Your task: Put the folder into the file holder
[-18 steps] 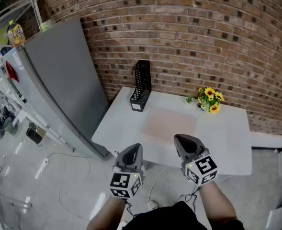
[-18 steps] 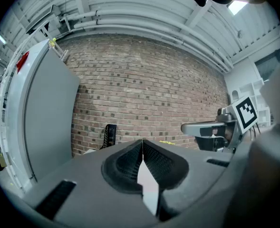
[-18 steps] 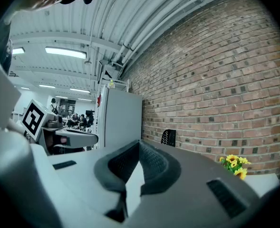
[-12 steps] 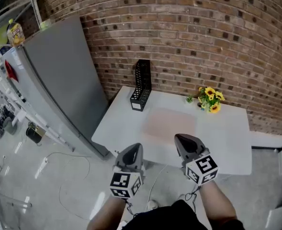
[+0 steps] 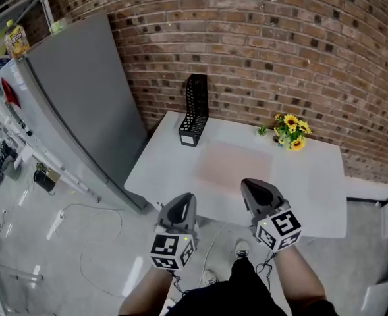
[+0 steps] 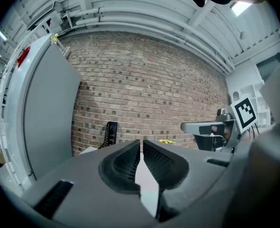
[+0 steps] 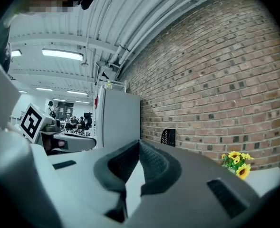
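Folder (image 5: 235, 166), pale pink, flat on table (image 5: 312, 199), black file holder (image 5: 194, 110) nearby, left gripper (image 5: 184, 199) and right gripper (image 5: 249, 186) fingers clenched, empty.

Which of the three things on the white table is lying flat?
The pale pink folder, in the middle. The black file holder and the sunflowers both stand upright at the back, by the brick wall.
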### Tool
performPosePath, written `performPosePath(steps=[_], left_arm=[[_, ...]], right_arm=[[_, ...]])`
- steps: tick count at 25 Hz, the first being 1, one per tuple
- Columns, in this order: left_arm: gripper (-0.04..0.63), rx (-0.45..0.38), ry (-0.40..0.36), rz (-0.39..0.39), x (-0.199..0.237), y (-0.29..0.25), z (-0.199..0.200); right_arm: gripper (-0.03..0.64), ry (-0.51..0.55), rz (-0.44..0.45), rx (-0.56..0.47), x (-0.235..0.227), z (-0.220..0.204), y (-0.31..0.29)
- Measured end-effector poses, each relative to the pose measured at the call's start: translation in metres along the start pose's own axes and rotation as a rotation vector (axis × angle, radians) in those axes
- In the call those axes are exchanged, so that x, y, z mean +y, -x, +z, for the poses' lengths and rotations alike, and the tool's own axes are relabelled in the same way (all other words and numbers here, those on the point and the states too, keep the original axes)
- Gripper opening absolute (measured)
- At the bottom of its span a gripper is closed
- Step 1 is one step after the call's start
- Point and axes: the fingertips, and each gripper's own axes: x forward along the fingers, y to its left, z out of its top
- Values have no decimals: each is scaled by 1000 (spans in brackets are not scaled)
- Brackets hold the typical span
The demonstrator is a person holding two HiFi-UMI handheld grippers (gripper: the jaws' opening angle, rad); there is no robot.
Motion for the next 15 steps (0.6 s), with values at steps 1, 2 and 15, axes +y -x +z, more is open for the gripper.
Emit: performPosePath(steps=[1, 2, 15], left_arm=[[9, 3, 5, 3, 2, -2, -2], [9, 6, 9, 7, 4, -4, -3], [181, 34, 28, 46, 30, -50, -15]], right_arm=[[5, -5, 3, -1, -1, -1, -2], [5, -11, 7, -2, -2, -2, -4], [179, -31, 95, 36, -30, -17, -60]])
